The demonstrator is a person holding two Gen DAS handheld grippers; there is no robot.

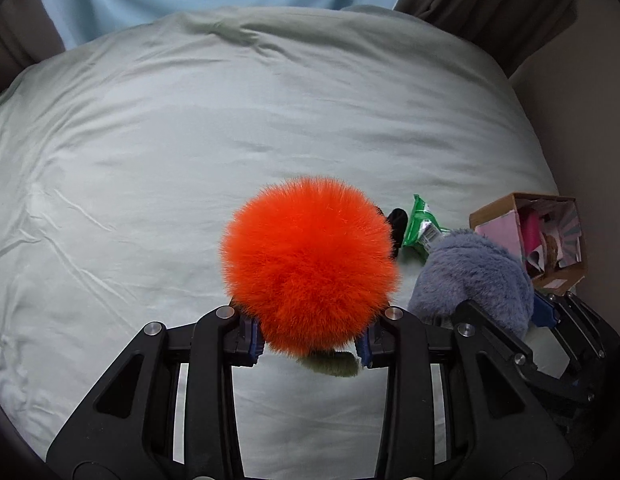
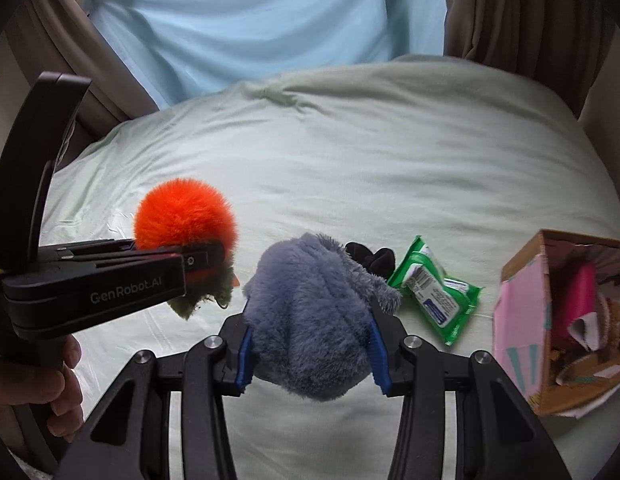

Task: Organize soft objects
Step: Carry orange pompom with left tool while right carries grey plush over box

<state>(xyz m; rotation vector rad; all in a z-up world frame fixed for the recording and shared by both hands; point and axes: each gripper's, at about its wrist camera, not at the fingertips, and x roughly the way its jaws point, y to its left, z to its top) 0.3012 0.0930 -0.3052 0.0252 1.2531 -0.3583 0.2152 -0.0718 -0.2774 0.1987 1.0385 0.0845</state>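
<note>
My left gripper (image 1: 310,336) is shut on a fluffy orange pompom toy (image 1: 310,264) with an olive-green bit hanging below it (image 1: 334,364), held above the bed. The toy also shows in the right wrist view (image 2: 184,216), with the left gripper (image 2: 202,260) beside it. My right gripper (image 2: 310,348) is shut on a grey-blue plush toy (image 2: 310,312), which also shows at the right of the left wrist view (image 1: 470,276). A small black soft item (image 2: 370,256) lies on the bed just beyond the grey plush.
A pale green bedsheet (image 2: 350,160) covers the bed. A green wipes packet (image 2: 434,288) lies right of the plush. An open cardboard box (image 2: 522,304) holding pink and beige items stands at the right edge. Brown curtains (image 2: 510,20) and a light-blue sheet hang behind.
</note>
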